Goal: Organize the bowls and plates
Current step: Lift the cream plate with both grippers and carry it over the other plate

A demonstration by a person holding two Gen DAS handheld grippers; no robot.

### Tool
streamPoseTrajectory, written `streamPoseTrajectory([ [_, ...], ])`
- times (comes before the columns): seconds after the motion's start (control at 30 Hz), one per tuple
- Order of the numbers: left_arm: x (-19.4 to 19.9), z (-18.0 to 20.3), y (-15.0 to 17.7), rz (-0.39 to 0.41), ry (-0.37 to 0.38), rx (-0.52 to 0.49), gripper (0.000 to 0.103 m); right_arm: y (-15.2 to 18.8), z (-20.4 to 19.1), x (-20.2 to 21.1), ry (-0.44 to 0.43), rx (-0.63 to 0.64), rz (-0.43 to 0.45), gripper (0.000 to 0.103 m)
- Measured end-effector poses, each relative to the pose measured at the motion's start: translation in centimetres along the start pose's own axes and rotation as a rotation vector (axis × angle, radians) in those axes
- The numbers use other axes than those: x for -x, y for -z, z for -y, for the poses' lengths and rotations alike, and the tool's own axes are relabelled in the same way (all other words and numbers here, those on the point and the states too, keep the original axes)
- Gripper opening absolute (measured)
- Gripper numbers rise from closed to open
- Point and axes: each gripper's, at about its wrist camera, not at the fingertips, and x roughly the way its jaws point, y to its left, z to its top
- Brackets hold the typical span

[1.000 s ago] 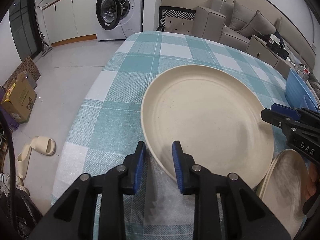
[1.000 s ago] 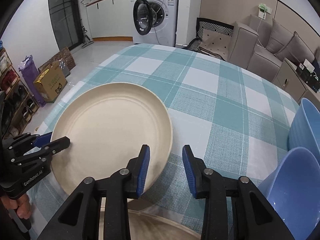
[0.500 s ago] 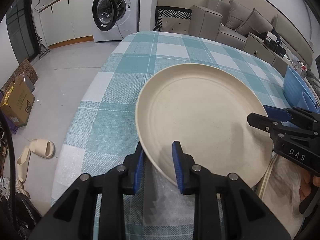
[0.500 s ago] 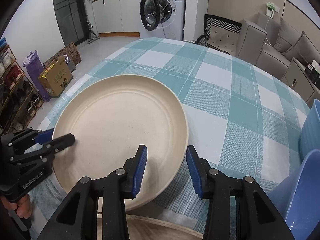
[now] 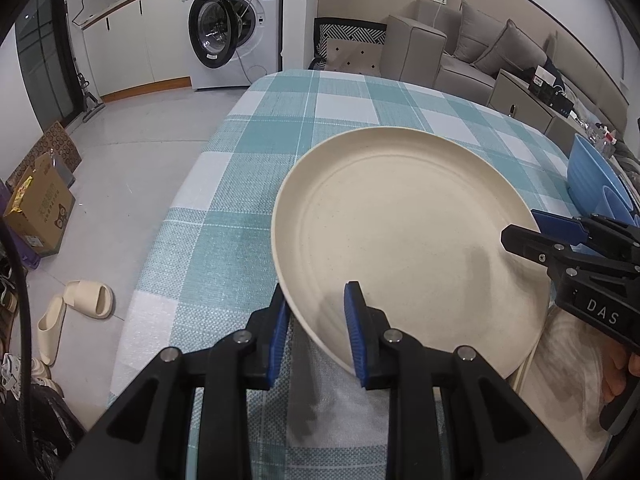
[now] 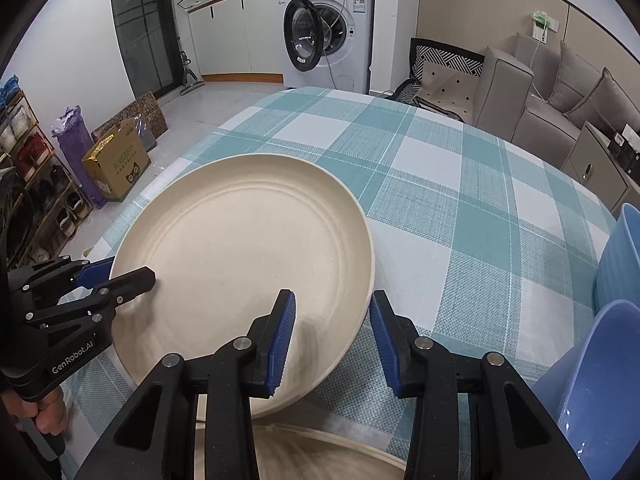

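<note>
**A:** What is worrying you here?

**B:** The cream plate (image 5: 404, 248) is being held off the checked tablecloth (image 5: 248, 184), tilted, at the near left part of the table. The left gripper (image 5: 316, 320) is pinching its near rim, one pad under and one over. The right gripper (image 6: 332, 332) is standing wider, with its fingers straddling the rim on the other side; I am not seeing both pads pressing, so I judge it is open around the edge rather than clamping.

**A:** So one grip is carrying the load?

**B:** Probably. A wide, shallow plate held at one edge is levering hard against two small pads. It could be pivoting or slipping down onto the second cream plate (image 6: 320, 452) lying flat just below, near the camera.

**A:** How is the surface looking?

**B:** Matte, faintly speckled, with shallow moulded rings and a low raised rim: smooth, stiff, not much for ribbed blue pads to bite on. The blue bowls (image 6: 608, 344) at the right are glossier, deep-walled plastic, leaning together; a swinging plate could be knocking them.
</note>
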Motion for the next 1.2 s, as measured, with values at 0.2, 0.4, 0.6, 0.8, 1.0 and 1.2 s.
streamPoseTrajectory([
  [0.2,1.3,0.1,0.0,0.030,0.003,0.002,0.026,0.1,-0.1,1.4,0.001,-0.001,0.029,0.039],
  [0.4,2.9,0.4,-0.1,0.067,0.000,0.000,0.026,0.1,-0.2,3.2,0.000,-0.002,0.065,0.039],
  [0.6,4.5,0.8,0.0,0.099,-0.002,-0.006,0.026,0.5,-0.3,5.4,-0.001,-0.003,0.102,0.039],
  [0.8,6.2,1.4,0.3,0.128,-0.004,-0.018,0.026,1.1,-0.4,7.7,0.002,-0.002,0.139,0.039],
  [1.0,7.8,2.1,1.0,0.155,-0.002,-0.035,0.026,2.2,-0.4,10.0,0.008,-0.008,0.168,0.039],
  [1.2,9.2,3.0,1.7,0.179,0.000,-0.052,0.026,3.5,-0.4,12.2,0.014,-0.015,0.197,0.039],
])
